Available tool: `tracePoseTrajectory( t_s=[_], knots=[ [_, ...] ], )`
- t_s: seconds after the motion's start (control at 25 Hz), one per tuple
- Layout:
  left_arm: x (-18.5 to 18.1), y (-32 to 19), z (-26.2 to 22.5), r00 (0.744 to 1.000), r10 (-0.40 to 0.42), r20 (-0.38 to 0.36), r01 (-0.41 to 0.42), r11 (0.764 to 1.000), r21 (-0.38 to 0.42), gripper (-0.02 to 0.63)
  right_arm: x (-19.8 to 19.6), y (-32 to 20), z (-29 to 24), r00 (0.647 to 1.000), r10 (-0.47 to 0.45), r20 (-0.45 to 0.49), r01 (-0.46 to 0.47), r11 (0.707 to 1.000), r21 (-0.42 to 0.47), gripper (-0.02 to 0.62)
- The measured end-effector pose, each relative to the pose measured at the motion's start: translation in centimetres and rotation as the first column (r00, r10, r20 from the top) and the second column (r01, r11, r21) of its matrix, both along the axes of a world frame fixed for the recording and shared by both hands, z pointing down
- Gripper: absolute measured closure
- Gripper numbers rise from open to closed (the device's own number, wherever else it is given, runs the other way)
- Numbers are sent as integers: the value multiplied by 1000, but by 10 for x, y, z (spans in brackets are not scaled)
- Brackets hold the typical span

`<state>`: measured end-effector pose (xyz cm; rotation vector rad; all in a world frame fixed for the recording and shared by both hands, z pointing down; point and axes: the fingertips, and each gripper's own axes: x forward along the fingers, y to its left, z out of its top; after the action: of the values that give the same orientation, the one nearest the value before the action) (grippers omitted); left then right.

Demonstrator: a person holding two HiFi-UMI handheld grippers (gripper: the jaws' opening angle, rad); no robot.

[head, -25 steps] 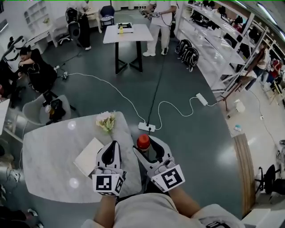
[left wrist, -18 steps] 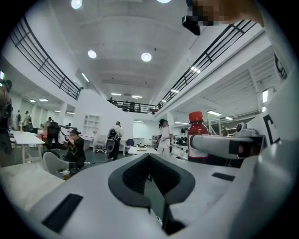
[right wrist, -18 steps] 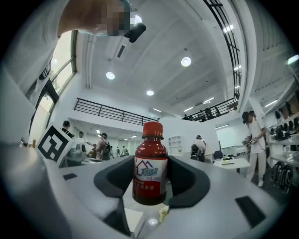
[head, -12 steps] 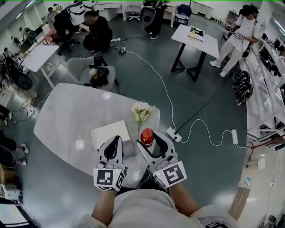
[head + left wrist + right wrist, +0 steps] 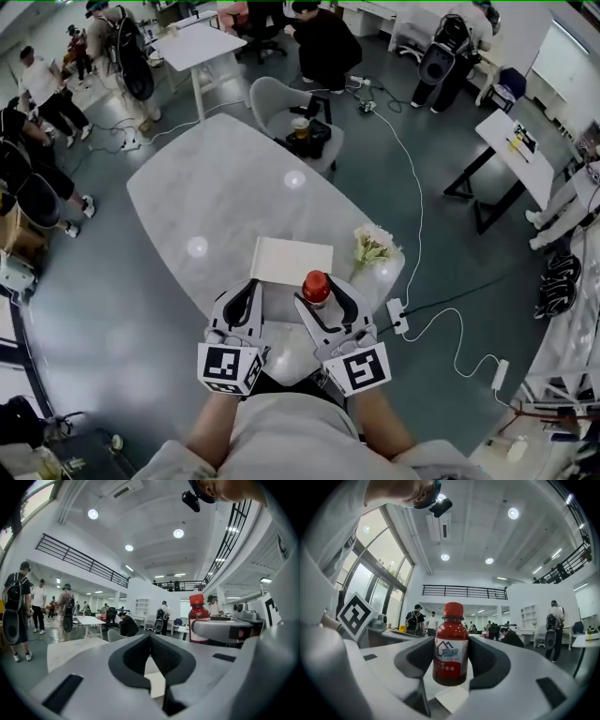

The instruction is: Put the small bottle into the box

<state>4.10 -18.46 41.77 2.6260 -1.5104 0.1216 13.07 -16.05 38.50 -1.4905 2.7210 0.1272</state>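
1. We're holding the small bottle (image 5: 316, 282) upright in the right gripper (image 5: 322, 298). Its jaws are clamping the bottle's body from both sides, red cap up, label facing the camera in the right gripper view.
2. The left gripper (image 5: 246, 295) is carrying nothing. Its jaws are pressing fully together in the left gripper view.
3. What's changing: we're swinging round to face the table (image 5: 216, 197). A second ago the box was sitting off to the left of both grippers, with bare floor ahead. Now the box (image 5: 292, 260) is lying straight ahead, just beyond the bottle.
4. The grip isn't changing, with the same hold in all three head views. The bottle is hanging in the air near the table's near edge, not yet over the box.
5. Flowers (image 5: 372, 246) are sitting just right of the box, close to the path in.
6. We're reading this as pick-up done and line-up nearly done. What's remaining is a short carry forward and lowering in.
7. We're not seeing whether the box top is open. If it's shut, the free left gripper is likely getting that job.
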Motion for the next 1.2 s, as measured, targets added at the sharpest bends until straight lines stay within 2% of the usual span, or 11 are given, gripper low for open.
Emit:
tracePoseTrajectory(
  t_s=[0.24,0.52,0.68,0.96,1.2],
  knots=[
    [-54,-8,18,996,-88,-10,87,995,-49,583,-52,-17,21,991,-97,-89,94,995,-39,360],
    [-74,-7,64,992,-125,21,127,983,-134,583,-64,-26,70,966,-139,-220,105,981,-161,360],
    [-91,-7,92,990,-135,26,138,971,-198,583,-76,-29,93,969,-147,-198,96,965,-245,360],
    [-91,-8,166,991,-93,98,120,941,-317,583,-83,-27,160,944,-182,-276,75,930,-359,360],
    [-92,-3,212,995,-66,79,94,893,-440,583,-91,-27,210,887,-255,-386,66,896,-440,360]
  ],
)
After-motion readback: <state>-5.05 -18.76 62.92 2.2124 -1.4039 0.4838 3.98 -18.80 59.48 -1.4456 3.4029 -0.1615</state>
